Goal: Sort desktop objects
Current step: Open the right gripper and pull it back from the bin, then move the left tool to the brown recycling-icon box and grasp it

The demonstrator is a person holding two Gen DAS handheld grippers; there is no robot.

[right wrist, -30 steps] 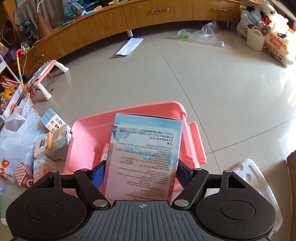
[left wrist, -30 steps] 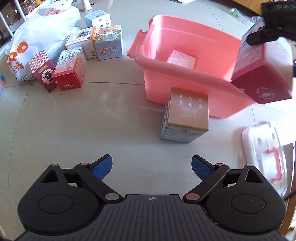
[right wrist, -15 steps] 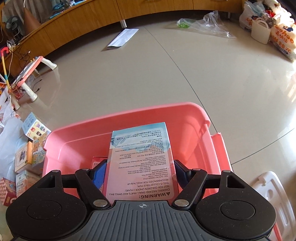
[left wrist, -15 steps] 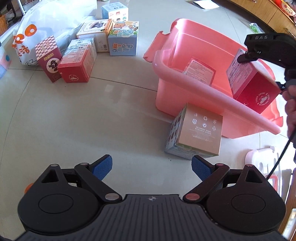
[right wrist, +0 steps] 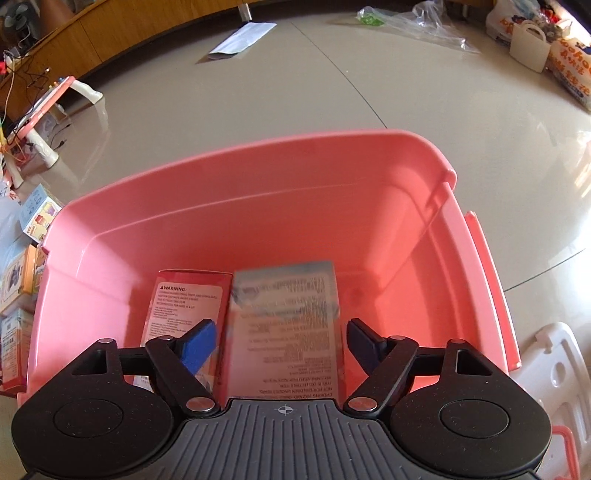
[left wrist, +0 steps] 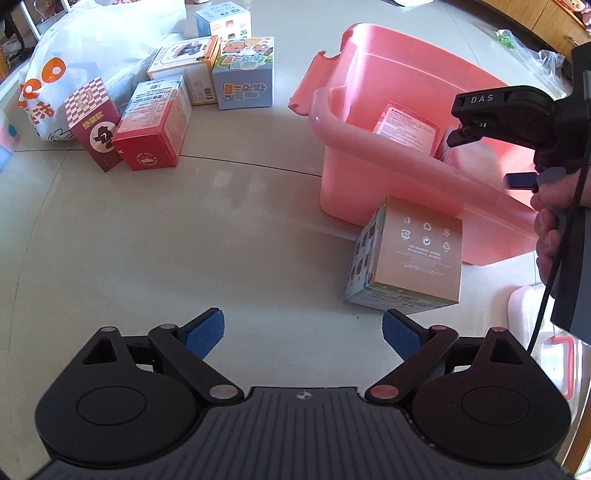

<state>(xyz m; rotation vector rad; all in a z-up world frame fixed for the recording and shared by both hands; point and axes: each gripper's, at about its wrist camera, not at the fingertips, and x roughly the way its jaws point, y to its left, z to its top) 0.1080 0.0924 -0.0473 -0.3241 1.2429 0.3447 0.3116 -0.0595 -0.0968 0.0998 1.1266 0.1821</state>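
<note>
A pink plastic bin (left wrist: 391, 184) stands on the floor; it fills the right wrist view (right wrist: 258, 206). My right gripper (right wrist: 282, 339) is open over the bin. A red box with a pale printed face (right wrist: 284, 325) lies blurred between its fingers, apart from both pads, beside another red box (right wrist: 184, 306) on the bin floor. My left gripper (left wrist: 303, 330) is open and empty above the floor. A beige cube box (left wrist: 410, 258) stands just ahead of it to the right, against the bin's near wall.
Several small boxes (left wrist: 177, 107) are grouped at the far left beside a white plastic bag (left wrist: 74, 55). A white lid with a red handle (left wrist: 554, 354) lies at the right. A wooden cabinet (right wrist: 110, 33) runs along the far wall.
My right gripper lowered the red box into the bin and opened; the box has left its pads. The left gripper moved closer to the beige cube box.
</note>
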